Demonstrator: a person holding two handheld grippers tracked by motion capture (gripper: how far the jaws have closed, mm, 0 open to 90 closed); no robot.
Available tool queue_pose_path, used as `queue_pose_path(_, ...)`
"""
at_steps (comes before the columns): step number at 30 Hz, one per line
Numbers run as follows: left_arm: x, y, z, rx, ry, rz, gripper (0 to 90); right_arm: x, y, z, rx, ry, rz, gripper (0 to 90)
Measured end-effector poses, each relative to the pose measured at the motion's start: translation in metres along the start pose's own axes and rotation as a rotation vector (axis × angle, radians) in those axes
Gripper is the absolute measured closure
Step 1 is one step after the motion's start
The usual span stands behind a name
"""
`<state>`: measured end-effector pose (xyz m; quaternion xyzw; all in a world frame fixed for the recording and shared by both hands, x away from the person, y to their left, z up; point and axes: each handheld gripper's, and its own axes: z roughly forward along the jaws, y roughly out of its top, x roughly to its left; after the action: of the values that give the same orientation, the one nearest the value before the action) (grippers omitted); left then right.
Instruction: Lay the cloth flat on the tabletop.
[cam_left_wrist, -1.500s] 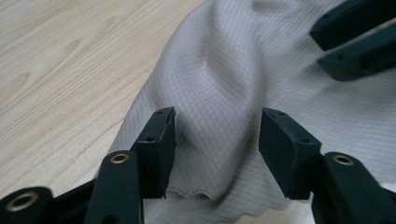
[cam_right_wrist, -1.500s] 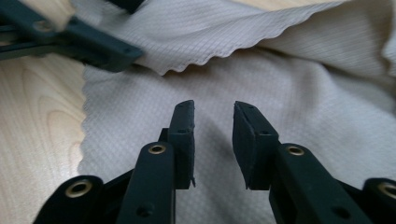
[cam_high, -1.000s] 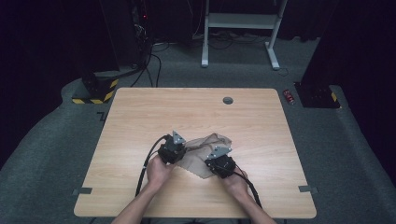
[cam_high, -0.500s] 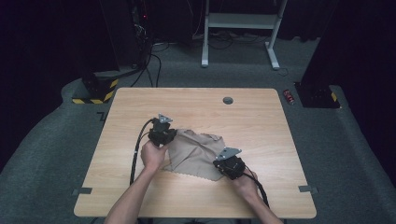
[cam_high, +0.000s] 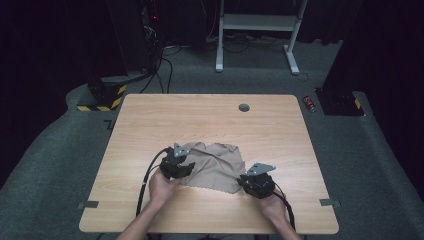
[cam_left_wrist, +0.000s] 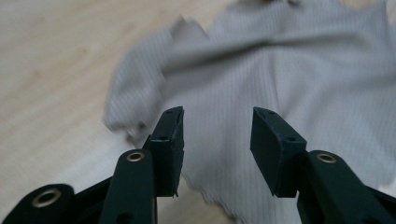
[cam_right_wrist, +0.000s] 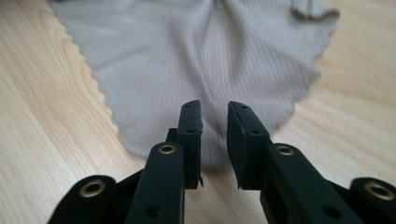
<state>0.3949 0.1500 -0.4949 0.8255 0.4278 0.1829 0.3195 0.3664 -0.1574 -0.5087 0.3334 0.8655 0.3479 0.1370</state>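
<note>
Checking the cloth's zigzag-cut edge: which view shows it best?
The right gripper view: the beige cloth's scalloped edge runs sharp and close. The left gripper view is blurred; the high view shows the whole cloth, small.

cloth (cam_high: 212, 166) flat on table (cam_high: 210, 117) | left tool (cam_high: 176, 164) at its left edge | right tool (cam_high: 256, 181) at right corner

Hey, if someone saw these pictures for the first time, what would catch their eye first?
Probably the beige cloth, lying rumpled near the front middle of the wooden table. A black claw sits at each side of it: the left claw at its left edge, the right claw at its front right corner, both with jaws parted and nothing pinched between them.
</note>
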Motion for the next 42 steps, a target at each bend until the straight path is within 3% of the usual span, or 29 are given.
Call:
queue_pose_path(4, 0.003, -0.007, 0.009, 0.022, 0.016, -0.029, 55.9, -0.003, -0.006, 0.003, 0.009, -0.006, 0.011, 72.6)
queue_pose_path(7, 0.008, -0.006, 0.016, 0.038, 0.020, -0.020, 61.3, -0.003, -0.005, 0.003, 0.013, -0.018, 0.008, 77.8)
queue_pose_path(10, 0.010, -0.004, 0.018, 0.029, 0.013, -0.016, 72.0, -0.005, -0.003, 0.004, 0.022, -0.024, -0.007, 87.9)
queue_pose_path(13, 0.013, 0.002, 0.020, 0.062, 0.037, 0.006, 87.4, -0.006, -0.001, 0.005, 0.036, -0.035, -0.024, 89.7)
queue_pose_path(15, 0.016, 0.006, 0.019, 0.055, 0.052, 0.018, 89.4, -0.006, 0.002, 0.004, 0.044, -0.062, -0.051, 89.8)
queue_pose_path(17, 0.022, 0.008, 0.017, 0.052, 0.064, 0.011, 89.5, -0.009, 0.004, 0.001, 0.031, -0.060, -0.036, 89.8)
queue_pose_path(19, 0.032, 0.012, 0.015, 0.045, 0.071, -0.027, 89.4, -0.013, 0.008, -0.002, 0.020, -0.070, -0.027, 89.8)
queue_pose_path(20, 0.037, 0.013, 0.015, 0.029, 0.076, -0.053, 89.0, -0.016, 0.011, -0.003, 0.017, -0.075, -0.029, 89.8)
queue_pose_path(23, 0.039, 0.010, 0.011, 0.013, 0.062, -0.076, 78.0, -0.018, 0.017, -0.002, 0.008, -0.069, -0.010, 89.6)
queue_pose_path(27, 0.027, -0.003, 0.001, -0.026, 0.037, -0.068, 58.3, -0.011, 0.016, 0.003, -0.005, -0.021, -0.010, 74.9)
queue_pose_path(31, 0.019, -0.020, -0.008, -0.064, 0.036, -0.085, 49.3, -0.006, 0.011, 0.009, 0.012, -0.010, -0.004, 69.1)
queue_pose_path(34, 0.019, -0.032, -0.009, -0.056, 0.048, -0.101, 46.4, -0.007, 0.010, 0.013, 0.029, 0.000, -0.003, 73.3)
queue_pose_path(38, 0.019, -0.046, -0.009, -0.043, 0.078, -0.118, 44.1, -0.005, 0.012, 0.015, 0.049, -0.009, -0.045, 86.3)
queue_pose_path(42, 0.017, -0.055, -0.010, -0.088, 0.083, -0.121, 41.7, -0.004, 0.014, 0.015, 0.062, -0.017, -0.068, 89.2)
